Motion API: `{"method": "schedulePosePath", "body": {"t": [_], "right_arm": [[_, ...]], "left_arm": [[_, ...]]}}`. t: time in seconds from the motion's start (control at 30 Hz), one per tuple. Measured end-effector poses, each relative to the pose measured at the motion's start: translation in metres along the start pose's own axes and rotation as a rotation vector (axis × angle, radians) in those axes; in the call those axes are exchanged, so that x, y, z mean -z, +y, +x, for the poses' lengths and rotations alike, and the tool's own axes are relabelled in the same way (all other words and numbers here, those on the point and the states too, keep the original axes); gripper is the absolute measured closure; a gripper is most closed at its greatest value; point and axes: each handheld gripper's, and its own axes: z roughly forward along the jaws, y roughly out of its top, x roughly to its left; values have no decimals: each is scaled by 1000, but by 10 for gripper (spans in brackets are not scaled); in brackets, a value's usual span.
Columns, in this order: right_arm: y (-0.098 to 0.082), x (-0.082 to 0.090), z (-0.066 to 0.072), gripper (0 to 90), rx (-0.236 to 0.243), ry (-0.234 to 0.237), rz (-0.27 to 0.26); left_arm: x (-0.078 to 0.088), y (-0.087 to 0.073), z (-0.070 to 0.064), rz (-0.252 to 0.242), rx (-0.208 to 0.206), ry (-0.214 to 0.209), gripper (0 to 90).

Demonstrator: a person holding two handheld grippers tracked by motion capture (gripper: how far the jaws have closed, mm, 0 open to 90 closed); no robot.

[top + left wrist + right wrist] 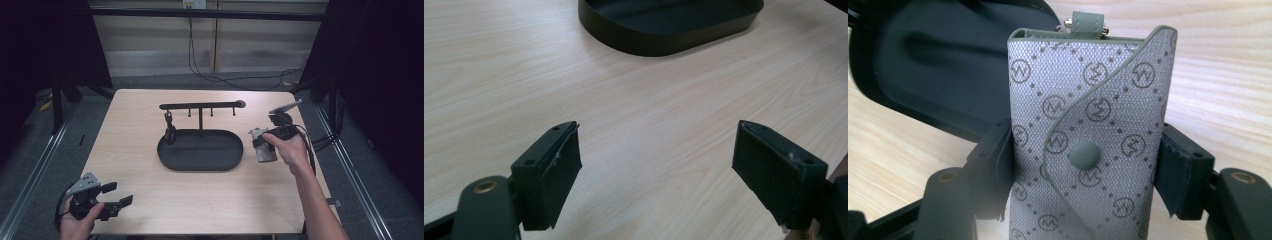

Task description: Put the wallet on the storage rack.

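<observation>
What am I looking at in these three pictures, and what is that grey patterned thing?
A person at a wooden table holds a hand-held gripper in each hand. The high view looks down from above. The other two come from cameras riding on the grippers. The left gripper hovers near the table's front edge, fingers apart, nothing between them. The right gripper is clamped on a grey patterned key pouch with a snap button, beside a black oval tray. The tray carries a hook rack; a dark item hangs from it.
</observation>
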Motion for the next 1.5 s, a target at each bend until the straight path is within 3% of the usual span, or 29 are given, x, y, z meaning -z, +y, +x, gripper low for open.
{"method": "schedulePosePath", "body": {"t": [0.27,0.47,1.5], "right_arm": [[2,-2,8,333,30,47,-36],[5,-4,13,332,25,85,-65],[18,-49,42,332,32,154,-123]], "left_arm": [[1,0,0,-2,-5,-5,191],[0,0,-1,-3,-8,-9,190],[0,0,-1,0,-14,-15,186]]}}
